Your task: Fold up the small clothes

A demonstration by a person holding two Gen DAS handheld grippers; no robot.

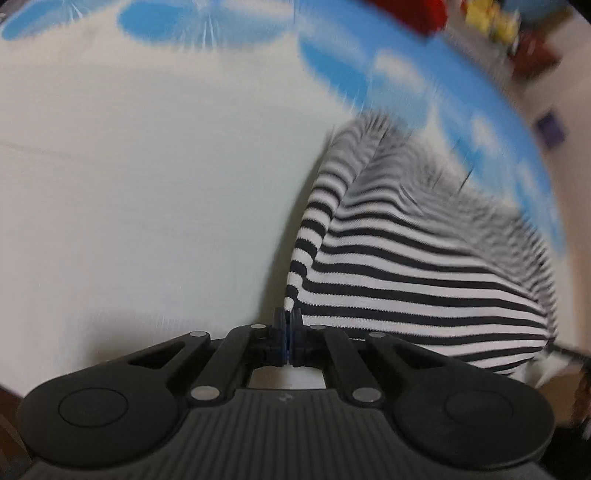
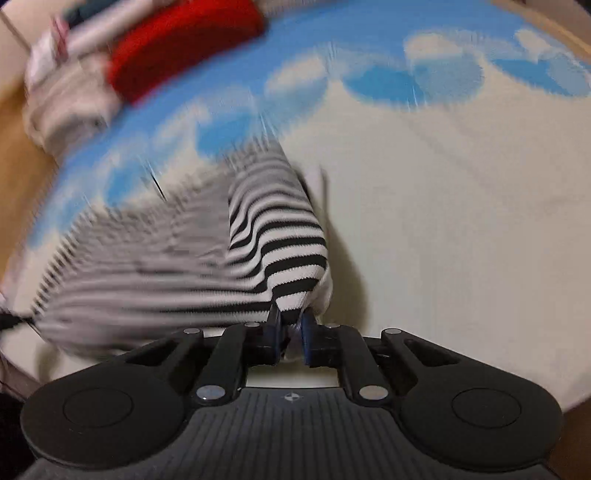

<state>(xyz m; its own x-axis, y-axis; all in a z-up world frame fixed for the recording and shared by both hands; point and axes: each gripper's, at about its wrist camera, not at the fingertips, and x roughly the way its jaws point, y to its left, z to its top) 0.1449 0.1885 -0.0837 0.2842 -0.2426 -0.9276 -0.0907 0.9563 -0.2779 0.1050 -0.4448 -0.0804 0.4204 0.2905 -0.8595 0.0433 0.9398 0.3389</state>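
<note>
The black-and-white horizontally striped knit garment (image 1: pixel 417 266) lies on a cream cloth surface bordered with a blue-and-white cloud print (image 1: pixel 129 184), toward the printed border of that surface. Two of its corners are lifted off the cloth, each held by a gripper, and the fabric between them sags in a loose fold. Much of the garment is blurred in both views, so its type and any sleeves cannot be told.

The left gripper (image 1: pixel 287 321), black with blue-lined pads, is clenched on a thin corner of the striped fabric; its jaws stand together with only the cloth edge rising from between them. The garment spreads from that grip toward the right of the left wrist view.

The right gripper (image 2: pixel 290 325), of the same make, grasps a thicker, bunched corner of the garment; its jaws stand slightly apart with white and striped fabric pressed between the pads. The garment trails to the left in the right wrist view.

Beyond the printed border, at the surface's far edge, lie a red fabric item (image 2: pixel 181 48) and a pale, whitish bundle (image 2: pixel 70 99), both blurred. Small yellow objects (image 1: pixel 491 18) stand off the surface, too blurred to identify.
</note>
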